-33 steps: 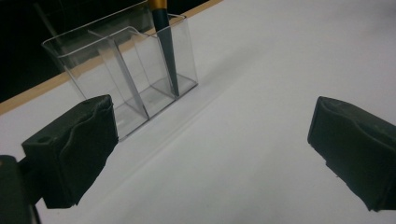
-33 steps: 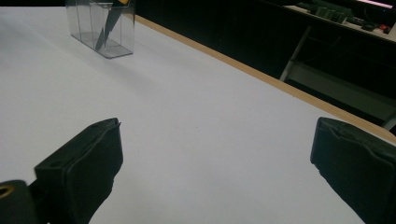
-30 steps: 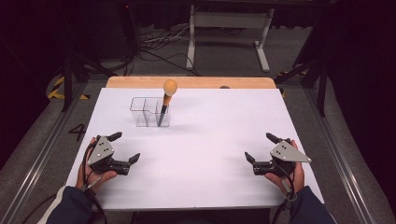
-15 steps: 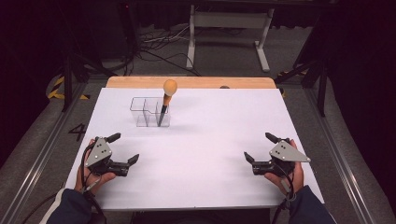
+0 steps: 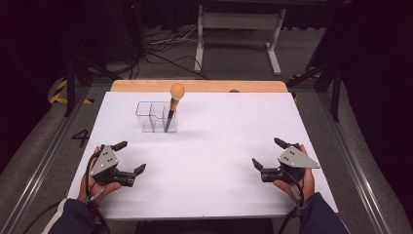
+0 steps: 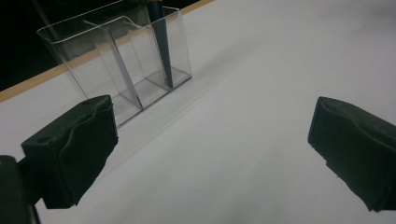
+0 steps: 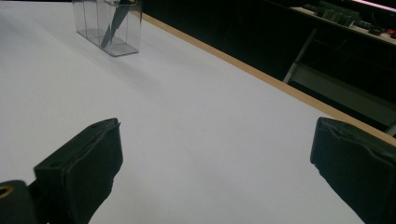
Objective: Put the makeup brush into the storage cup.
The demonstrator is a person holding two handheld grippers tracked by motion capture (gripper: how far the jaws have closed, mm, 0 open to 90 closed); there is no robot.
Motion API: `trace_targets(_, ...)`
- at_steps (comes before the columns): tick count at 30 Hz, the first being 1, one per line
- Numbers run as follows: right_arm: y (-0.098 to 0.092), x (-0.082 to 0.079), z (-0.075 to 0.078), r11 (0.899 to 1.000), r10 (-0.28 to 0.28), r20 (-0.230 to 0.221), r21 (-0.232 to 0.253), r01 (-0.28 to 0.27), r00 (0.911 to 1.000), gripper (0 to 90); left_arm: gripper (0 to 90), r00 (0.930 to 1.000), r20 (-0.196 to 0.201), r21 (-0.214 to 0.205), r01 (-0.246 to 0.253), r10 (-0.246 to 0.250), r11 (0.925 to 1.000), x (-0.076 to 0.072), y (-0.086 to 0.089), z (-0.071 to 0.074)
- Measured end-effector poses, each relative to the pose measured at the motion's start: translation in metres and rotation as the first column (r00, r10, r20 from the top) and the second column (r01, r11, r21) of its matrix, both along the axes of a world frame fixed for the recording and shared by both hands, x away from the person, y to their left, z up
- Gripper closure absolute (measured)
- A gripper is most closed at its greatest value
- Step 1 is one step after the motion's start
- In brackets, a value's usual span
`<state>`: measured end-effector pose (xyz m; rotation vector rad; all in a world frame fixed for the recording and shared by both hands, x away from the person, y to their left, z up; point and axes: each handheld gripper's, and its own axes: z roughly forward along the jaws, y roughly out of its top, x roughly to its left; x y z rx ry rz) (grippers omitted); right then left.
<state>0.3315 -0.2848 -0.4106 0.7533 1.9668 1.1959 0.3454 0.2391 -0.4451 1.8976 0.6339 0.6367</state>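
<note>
A clear plastic organiser [image 5: 155, 116] with compartments stands at the back left of the white table [image 5: 214, 136]. A tool with a dark shaft and a round orange knob [image 5: 177, 90] leans upright in its right compartment. In the left gripper view the organiser [image 6: 116, 60] and the dark shaft [image 6: 161, 42] lie ahead of the jaws. My left gripper [image 5: 130, 157] rests open at the front left, nothing between its jaws. At the front right my right gripper [image 5: 267, 152] is open and holds nothing. The organiser [image 7: 108, 25] sits far off in the right gripper view.
A wooden strip [image 5: 199, 86] runs along the table's far edge. Beyond it are a white metal stand [image 5: 238, 29] and cables on the floor [image 5: 160, 44]. Dark frame rails [image 5: 34, 161] flank the table on both sides.
</note>
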Motion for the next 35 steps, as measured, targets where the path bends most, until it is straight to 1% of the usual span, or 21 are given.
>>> trace_targets(1, 0.0005, 0.0007, -0.0001, 1.000, 0.002, 0.002, -0.004, -0.002, 1.0000, 2.6, 2.2, 1.0000, 0.002, -0.006, -0.002, 0.002, 1.0000, -0.0012, 0.0012, 0.0002)
trace_targets(6, 0.0044, 0.0030, 0.0001, 1.000, 0.014, 0.004, -0.009, -0.014, 0.9999, 2.7, 2.2, 0.9999, 0.008, -0.006, -0.008, 0.009, 0.9999, -0.0040, 0.0041, 0.0010)
trace_targets(10, 0.0051, 0.0035, 0.0004, 1.000, 0.016, 0.010, -0.013, -0.016, 0.9998, 2.7, 2.1, 0.9999, 0.005, -0.009, -0.009, 0.009, 0.9999, -0.0049, 0.0044, 0.0010)
trace_targets(13, 0.0044, 0.0031, 0.0009, 1.000, 0.012, 0.018, -0.010, -0.011, 0.9998, 2.8, 2.2, 0.9998, 0.017, -0.018, -0.006, 0.006, 0.9998, -0.0052, 0.0043, 0.0020)
trace_targets(15, 0.0038, 0.0024, 0.0016, 1.000, 0.010, 0.020, -0.006, -0.009, 0.9997, 2.9, 2.2, 0.9997, 0.023, -0.015, -0.007, 0.007, 0.9999, -0.0051, 0.0039, 0.0025)
trace_targets(20, 0.0024, 0.0014, 0.0019, 1.000, 0.007, 0.026, -0.002, -0.007, 0.9996, 2.9, 2.1, 0.9996, 0.028, -0.020, -0.006, 0.006, 0.9998, -0.0051, 0.0032, 0.0033)
trace_targets(26, 0.0014, 0.0028, 0.0011, 1.000, 0.007, 0.020, 0.003, -0.007, 0.9998, 2.8, 2.1, 0.9990, 0.041, -0.033, -0.018, 0.019, 0.9993, -0.0054, 0.0038, 0.0047)
trace_targets(28, 0.0024, 0.0016, 0.0012, 1.000, 0.010, 0.021, -0.003, -0.010, 0.9997, 2.8, 2.1, 0.9984, 0.051, -0.037, -0.023, 0.025, 0.9990, -0.0066, 0.0035, 0.0062)
trace_targets(29, 0.0026, 0.0010, 0.0014, 1.000, 0.011, 0.022, -0.006, -0.011, 0.9997, 2.8, 2.1, 0.9978, 0.061, -0.032, -0.024, 0.026, 0.9992, -0.0069, 0.0034, 0.0072)
trace_targets(31, 0.0026, 0.0003, 0.0016, 1.000, 0.011, 0.021, -0.006, -0.011, 0.9997, 2.8, 2.3, 0.9976, 0.064, -0.041, -0.023, 0.025, 0.9989, -0.0077, 0.0028, 0.0082)
trace_targets(33, 0.0024, -0.0003, 0.0018, 1.000, 0.011, 0.021, -0.001, -0.011, 0.9997, 2.8, 2.3, 0.9974, 0.066, -0.037, -0.027, 0.029, 0.9989, -0.0081, 0.0025, 0.0088)
trace_targets(35, 0.0017, 0.0003, 0.0021, 1.000, 0.012, 0.021, 0.008, -0.013, 0.9997, 2.8, 2.3, 0.9971, 0.068, -0.044, -0.030, 0.033, 0.9986, -0.0088, 0.0027, 0.0092)
